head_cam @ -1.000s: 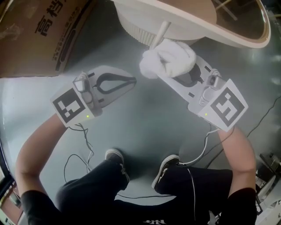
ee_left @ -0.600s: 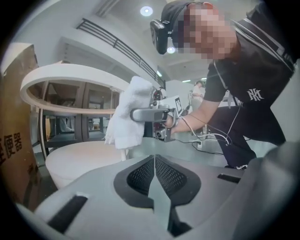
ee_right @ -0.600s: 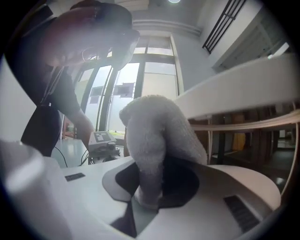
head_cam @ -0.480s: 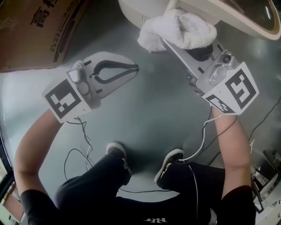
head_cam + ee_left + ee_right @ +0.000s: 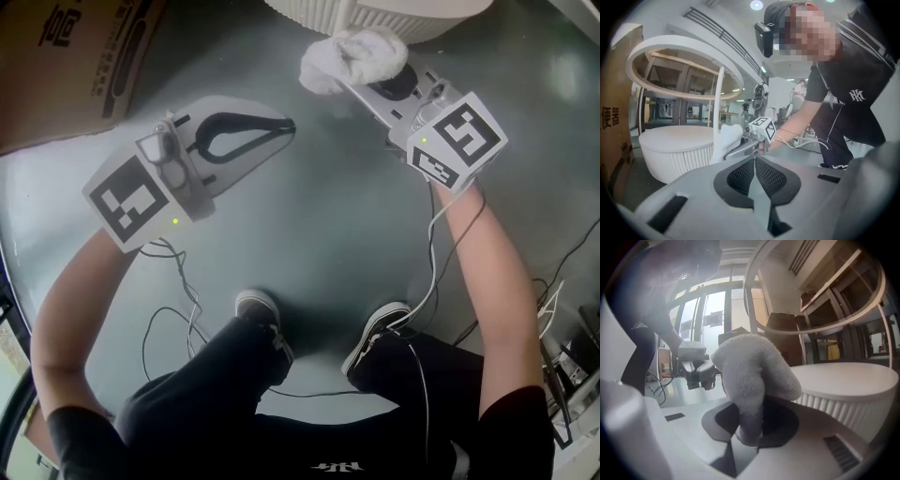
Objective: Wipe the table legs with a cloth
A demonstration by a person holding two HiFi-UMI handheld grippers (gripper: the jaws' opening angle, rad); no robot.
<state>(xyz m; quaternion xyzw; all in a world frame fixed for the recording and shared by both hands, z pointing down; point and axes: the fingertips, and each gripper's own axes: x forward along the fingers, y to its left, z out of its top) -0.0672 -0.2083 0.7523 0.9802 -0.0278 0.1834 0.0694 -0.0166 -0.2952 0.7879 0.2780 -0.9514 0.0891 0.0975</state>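
Right gripper, arm stretching far, is clamping the cloth by the table leg, above the base. Left gripper, jaws closed and empty, is hovering near left. The right arm is reaching farther than earlier.

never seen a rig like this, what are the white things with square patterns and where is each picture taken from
They are hand-held grippers, two-jaw tongs, one in each of a person's hands; the patterned cubes belong to them. One picture comes from a camera on the person's head, looking down at the floor; the other two come from a camera on each gripper. The left gripper is shut and empty. The right gripper is shut on a white cloth, close to a thin leg of a round table. A box and cables lie on the floor.
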